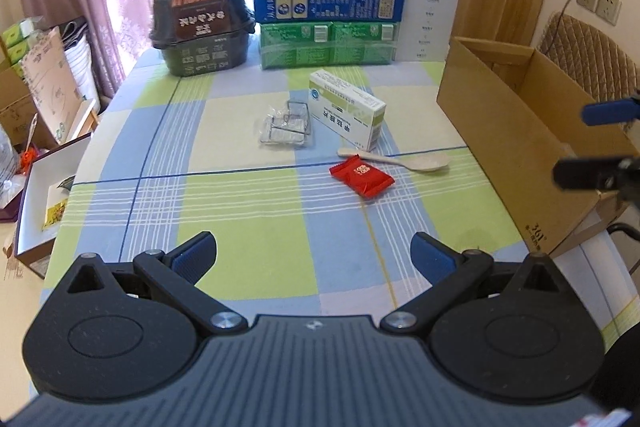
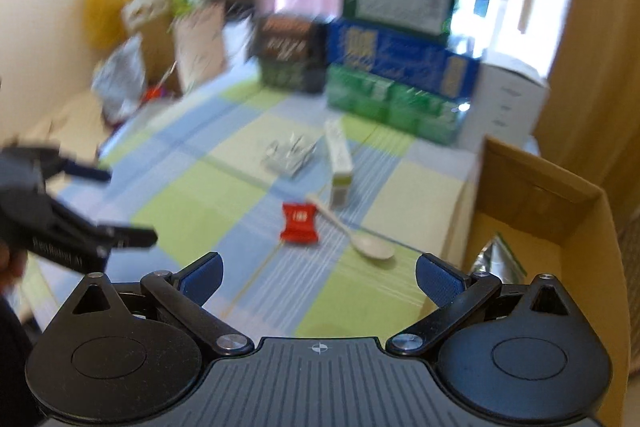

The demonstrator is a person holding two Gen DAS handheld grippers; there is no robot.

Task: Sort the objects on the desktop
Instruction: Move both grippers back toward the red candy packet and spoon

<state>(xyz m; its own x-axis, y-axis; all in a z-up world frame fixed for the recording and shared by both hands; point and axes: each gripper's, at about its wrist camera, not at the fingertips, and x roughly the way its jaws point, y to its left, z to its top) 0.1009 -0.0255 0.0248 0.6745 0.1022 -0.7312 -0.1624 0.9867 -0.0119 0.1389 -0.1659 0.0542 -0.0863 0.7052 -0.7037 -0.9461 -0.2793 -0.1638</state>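
On the checked tablecloth lie a red packet (image 1: 361, 175) (image 2: 300, 222), a pale spoon (image 1: 404, 162) (image 2: 356, 233), a white medicine box (image 1: 346, 108) (image 2: 339, 163) and a clear bag of metal parts (image 1: 286, 126) (image 2: 291, 151). My left gripper (image 1: 314, 257) hovers open over the near side of the table, well short of the packet. My right gripper (image 2: 319, 275) is open too, near the brown cardboard box (image 1: 532, 147) (image 2: 560, 211), which holds a silver-green pouch (image 2: 500, 259). Each gripper shows in the other's view: the right one (image 1: 600, 143), the left one (image 2: 120, 207).
At the table's far edge stand stacked green, blue and white cartons (image 1: 328, 3) (image 2: 400, 67) and a dark noodle-bowl pack (image 1: 202, 27). Boxes and bags crowd the floor to the left (image 1: 40, 115). A chair back (image 1: 588, 55) sits behind the cardboard box.
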